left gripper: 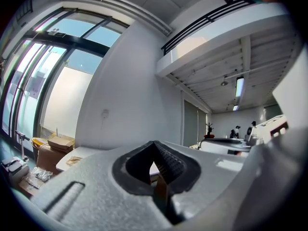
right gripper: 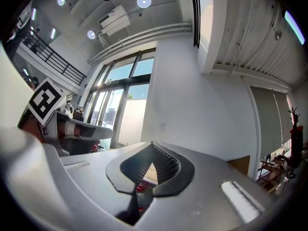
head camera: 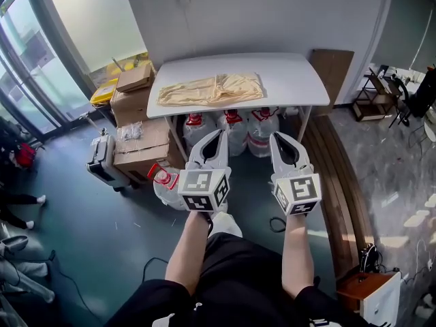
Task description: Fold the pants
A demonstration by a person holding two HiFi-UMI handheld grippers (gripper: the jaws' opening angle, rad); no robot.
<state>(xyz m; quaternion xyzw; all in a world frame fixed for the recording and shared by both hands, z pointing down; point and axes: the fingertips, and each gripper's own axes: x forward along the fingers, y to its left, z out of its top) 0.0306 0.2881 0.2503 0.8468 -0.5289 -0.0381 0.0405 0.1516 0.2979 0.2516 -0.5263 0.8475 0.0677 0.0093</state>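
pants (head camera: 212,89) of seemingly thin matt cloth

This looks like a high-ceilinged commercial workspace, partly used for storage, rather than a home. A tall glass wall (left gripper: 53,76), a mezzanine railing (left gripper: 204,20) and recessed ceiling lights (right gripper: 143,1) show the building type. Stacked cardboard boxes (head camera: 143,147) and big water jugs (head camera: 235,133) crowd the floor around a plain white bench (head camera: 293,79).

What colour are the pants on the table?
The pants are plain pale yellow-tan, no pattern. Head view shows them best.
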